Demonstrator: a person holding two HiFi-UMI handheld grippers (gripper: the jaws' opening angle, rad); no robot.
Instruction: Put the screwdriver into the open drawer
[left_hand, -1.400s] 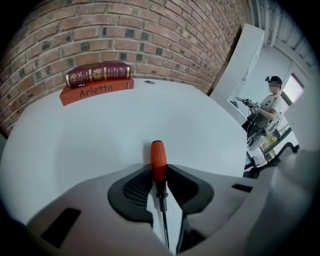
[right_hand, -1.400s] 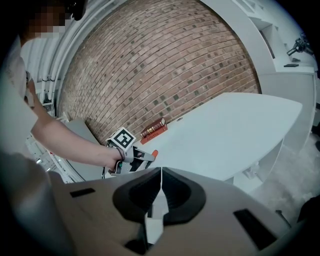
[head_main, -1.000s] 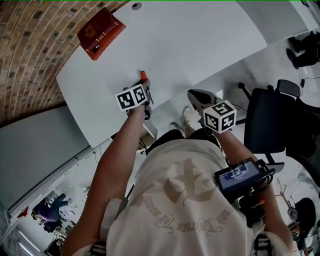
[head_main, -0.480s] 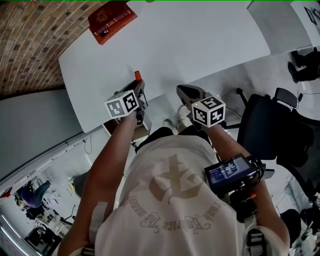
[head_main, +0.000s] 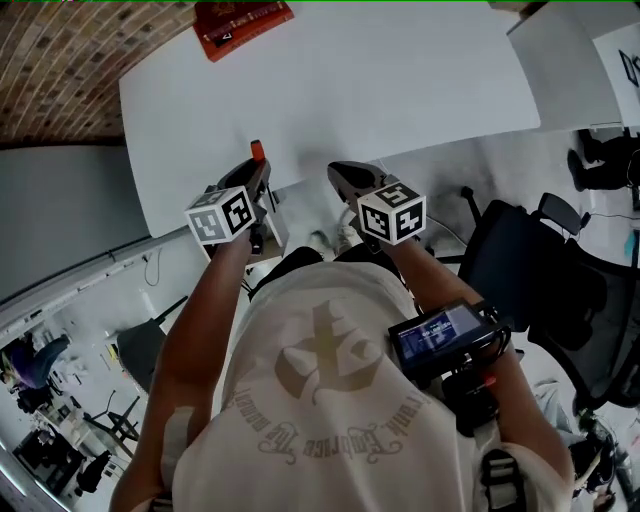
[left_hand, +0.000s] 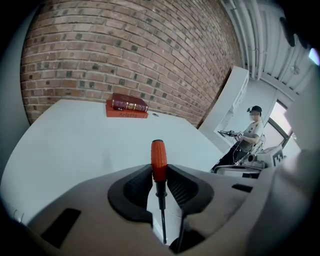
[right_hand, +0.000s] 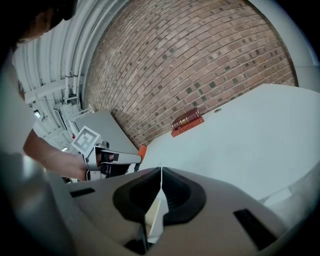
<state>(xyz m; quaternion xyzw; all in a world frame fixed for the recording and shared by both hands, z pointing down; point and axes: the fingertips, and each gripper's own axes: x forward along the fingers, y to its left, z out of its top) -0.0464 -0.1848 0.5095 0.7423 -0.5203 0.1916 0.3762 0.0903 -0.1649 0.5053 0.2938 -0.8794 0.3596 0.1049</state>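
A screwdriver (left_hand: 158, 160) with an orange handle and a thin dark shaft is clamped in my left gripper (left_hand: 159, 172). Its handle sticks out past the jaw tips and its shaft runs back between them. The head view shows that gripper (head_main: 250, 183) over the near edge of the white table (head_main: 350, 90), orange handle (head_main: 257, 151) pointing at the tabletop. My right gripper (head_main: 343, 180) hovers just beside it, jaws shut on nothing (right_hand: 161, 171). A pale cream panel (right_hand: 154, 215) shows below the right jaws; I cannot tell whether it is the drawer.
A red book (head_main: 240, 20) lies at the table's far edge by the brick wall (left_hand: 125, 50). A dark office chair (head_main: 520, 260) stands to the right of the person. Another person (left_hand: 250, 135) stands far off by a white pillar.
In the head view both grippers have shifted left along the table's near edge. The screwdriver has stayed in the left jaws. The book now sits at the top of the view.
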